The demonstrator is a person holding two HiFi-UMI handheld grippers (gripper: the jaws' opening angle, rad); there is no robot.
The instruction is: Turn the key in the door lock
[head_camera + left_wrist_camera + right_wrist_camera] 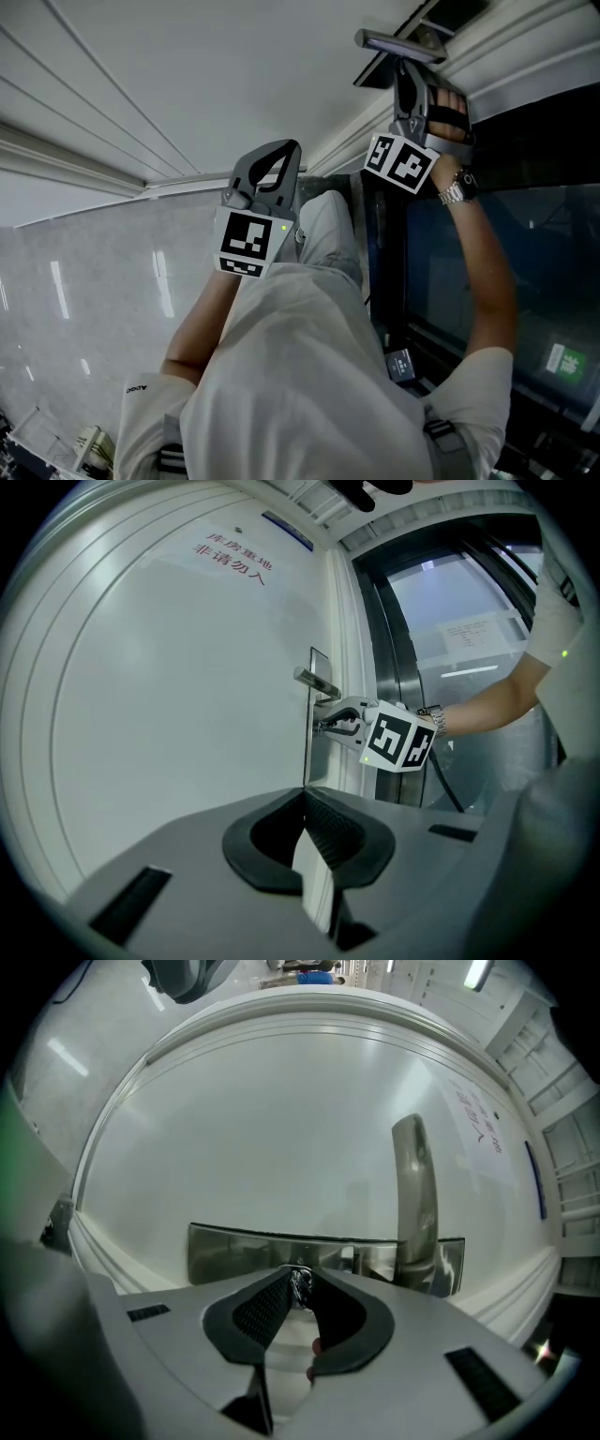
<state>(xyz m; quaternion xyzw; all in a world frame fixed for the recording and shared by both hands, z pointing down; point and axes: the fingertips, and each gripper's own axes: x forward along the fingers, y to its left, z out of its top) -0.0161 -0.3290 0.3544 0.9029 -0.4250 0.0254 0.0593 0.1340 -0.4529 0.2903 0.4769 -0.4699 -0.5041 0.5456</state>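
My right gripper is clamped on the key, its two jaws drawn in on the little metal head where it sticks out of the lock plate on the white door, just beside the lever handle. My left gripper hangs back from the door, well apart from the lock, with its jaws together and nothing between them. I judge the key to be light, thin and stiff, a piece of bare metal that will be slick against the ribbed pads, so the place to hold it is across the flat faces of its head, as close to the plate as the jaw tips allow. Any twist ought to run about the line of the shaft: pushing sideways could bend the blade or let the head skid out of the pads. I expect the lock to push back with some spring, so the hold has to be firm before I roll my wrist. By my count there is one key, one lock plate, one lever handle, one door and two grippers, and only the right one is at work.
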